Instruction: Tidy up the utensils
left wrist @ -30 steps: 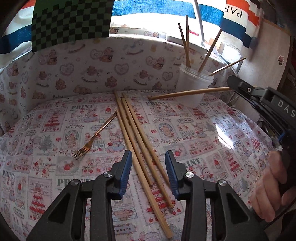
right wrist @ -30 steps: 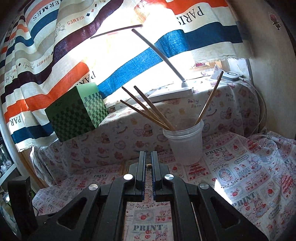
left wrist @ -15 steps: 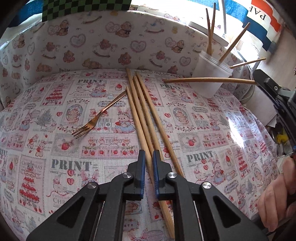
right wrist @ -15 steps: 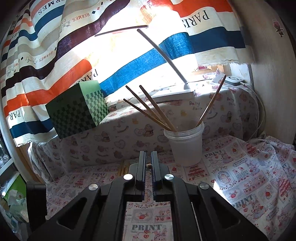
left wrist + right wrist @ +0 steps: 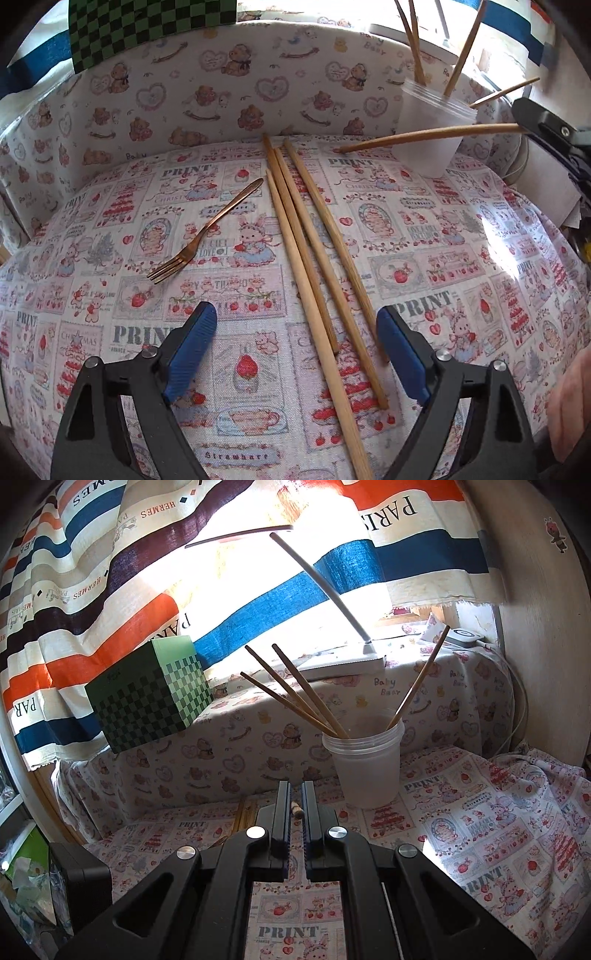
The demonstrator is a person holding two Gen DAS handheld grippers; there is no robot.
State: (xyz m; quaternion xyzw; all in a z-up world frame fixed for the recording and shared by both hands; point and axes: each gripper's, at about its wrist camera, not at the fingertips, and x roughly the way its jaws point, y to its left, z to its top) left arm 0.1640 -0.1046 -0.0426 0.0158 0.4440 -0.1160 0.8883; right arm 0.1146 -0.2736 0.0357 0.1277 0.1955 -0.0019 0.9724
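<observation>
Fingers (image 5: pixel 192 347) of left gripper (image 5: pixel 297 350) straddle chopsticks (image 5: pixel 314 266).

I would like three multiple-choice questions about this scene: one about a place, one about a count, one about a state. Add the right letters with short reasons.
1. Where does the fork lie?
A. inside the cup
B. on the cloth, left of the loose chopsticks
C. in the right claw

2. How many chopsticks stand in the plastic cup?
A. one
B. four
C. seven

3. How is the left claw?
A. open, above the loose chopsticks
B. shut on the fork
C. shut on the cup

Answers:
1 B, it rests flat on the printed cloth.
2 B, three lean left and one leans right.
3 A, its blue pads stand wide apart and empty.
</observation>
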